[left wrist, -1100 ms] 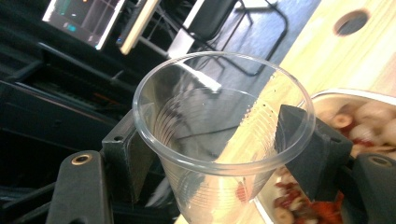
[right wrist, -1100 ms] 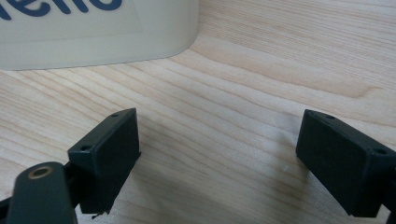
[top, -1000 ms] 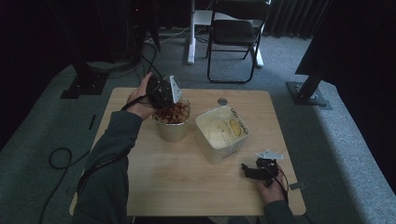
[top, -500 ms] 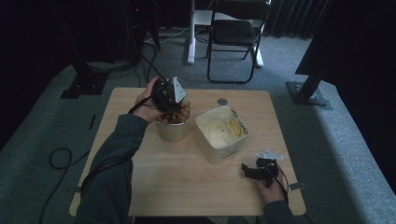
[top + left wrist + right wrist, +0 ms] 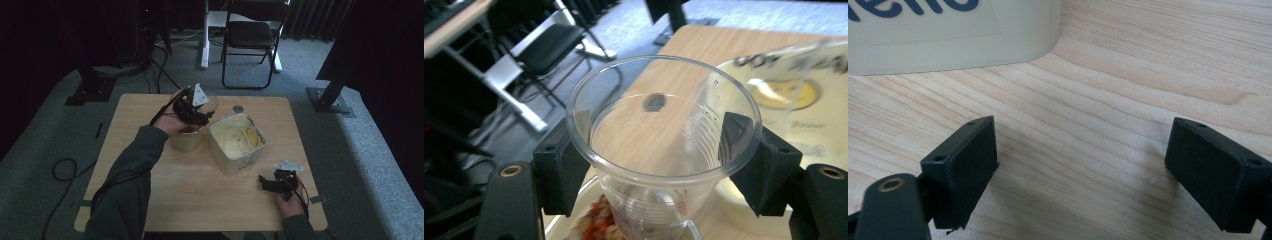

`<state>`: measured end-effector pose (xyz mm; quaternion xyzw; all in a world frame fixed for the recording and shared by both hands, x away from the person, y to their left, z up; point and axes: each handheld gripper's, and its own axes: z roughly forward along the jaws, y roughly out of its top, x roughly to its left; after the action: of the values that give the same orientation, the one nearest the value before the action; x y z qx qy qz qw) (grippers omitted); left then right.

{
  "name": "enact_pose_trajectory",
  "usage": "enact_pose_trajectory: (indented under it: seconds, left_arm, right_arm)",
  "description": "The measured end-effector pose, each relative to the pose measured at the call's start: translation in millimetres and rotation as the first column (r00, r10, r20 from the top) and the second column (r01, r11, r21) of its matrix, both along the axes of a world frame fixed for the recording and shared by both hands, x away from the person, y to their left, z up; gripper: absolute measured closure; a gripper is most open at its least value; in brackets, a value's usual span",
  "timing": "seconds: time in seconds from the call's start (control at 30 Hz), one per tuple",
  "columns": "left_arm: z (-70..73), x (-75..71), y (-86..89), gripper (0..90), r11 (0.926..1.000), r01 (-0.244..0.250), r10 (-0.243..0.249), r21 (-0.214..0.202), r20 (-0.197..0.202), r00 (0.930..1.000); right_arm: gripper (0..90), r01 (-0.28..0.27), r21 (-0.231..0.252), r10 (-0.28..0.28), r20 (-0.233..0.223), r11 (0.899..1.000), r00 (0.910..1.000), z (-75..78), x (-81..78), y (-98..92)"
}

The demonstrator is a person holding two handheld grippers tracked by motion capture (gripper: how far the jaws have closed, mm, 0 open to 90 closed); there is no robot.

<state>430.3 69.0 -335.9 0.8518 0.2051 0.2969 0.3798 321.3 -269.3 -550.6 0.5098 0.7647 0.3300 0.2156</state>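
- Up near the far edge of the table (image 5: 150, 200), left of its middle, the left gripper (image 5: 196, 111) is clamped on a clear plastic cup (image 5: 663, 145), its two black pads pressing the cup's wall from either side just under the rim.
- From the left gripper view the cup looks empty and see-through, tilted so its mouth faces the camera.
- Just beneath that cup stands a second clear cup (image 5: 186, 140) holding reddish-brown bits of food (image 5: 596, 222); whether the two cups touch I cannot tell.
- Right beside it, toward the middle of the table, sits a cream square tub (image 5: 237, 142) with dark lettering and a yellow mark inside.
- Beyond the tub, close to the far edge, a small dark round spot (image 5: 238, 108) lies on the wood.
- Down by the near right corner, the right gripper (image 5: 272, 183) rests low over the table with its jaws wide apart and only bare wood between them.
- Seen from the right gripper view, the tub's rounded corner (image 5: 998, 30) lies a little ahead of those jaws, well apart from them.
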Motion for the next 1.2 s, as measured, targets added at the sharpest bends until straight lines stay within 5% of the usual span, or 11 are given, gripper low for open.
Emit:
enact_pose_trajectory:
  seconds: [0.23, 0.43, 0.53, 0.77, 0.87, 1.2]
  left_arm:
    - [4.7, -6.0, -9.2, 29.9, 0.9967, 0.059, -0.062, -0.057, -0.064, 0.996]
    - [9.6, -13.4, -18.0, 29.2, 0.9847, 0.124, -0.138, -0.122, -0.116, 0.9836]
    - [9.8, -16.9, -27.4, 28.1, 0.9842, 0.137, -0.152, -0.112, -0.136, 0.9789]
    - [5.2, -29.0, -50.8, 27.7, 0.9691, 0.224, -0.238, -0.103, -0.15, 0.9596]
    - [2.8, -28.6, -59.2, 19.9, 0.9669, 0.24, -0.252, -0.088, -0.181, 0.9505]
    - [3.7, -25.0, -58.0, 12.7, 0.977, 0.198, -0.21, -0.078, -0.19, 0.9591]
  right_arm:
    - [13.0, 0.0, 0.0, 0.0, 0.001, 1.0, 1.0, 0.0, 0.0, 0.0]
    - [13.0, 0.0, 0.0, 0.0, 0.0, 1.0, 1.0, 0.0, 0.0, 0.0]
    - [13.0, 0.0, -0.001, 0.0, 0.001, 1.0, 1.0, -0.1, 0.1, 0.0]
    - [13.0, 0.001, 0.0, -0.001, 0.001, 1.0, 1.0, 0.0, 0.1, 0.0]
    - [13.0, 0.001, 0.0, -0.001, 0.001, 1.0, 1.0, -0.1, 0.1, 0.0]
    - [13.0, 0.0, 0.0, 0.0, 0.001, 1.0, 1.0, 0.0, 0.1, 0.0]
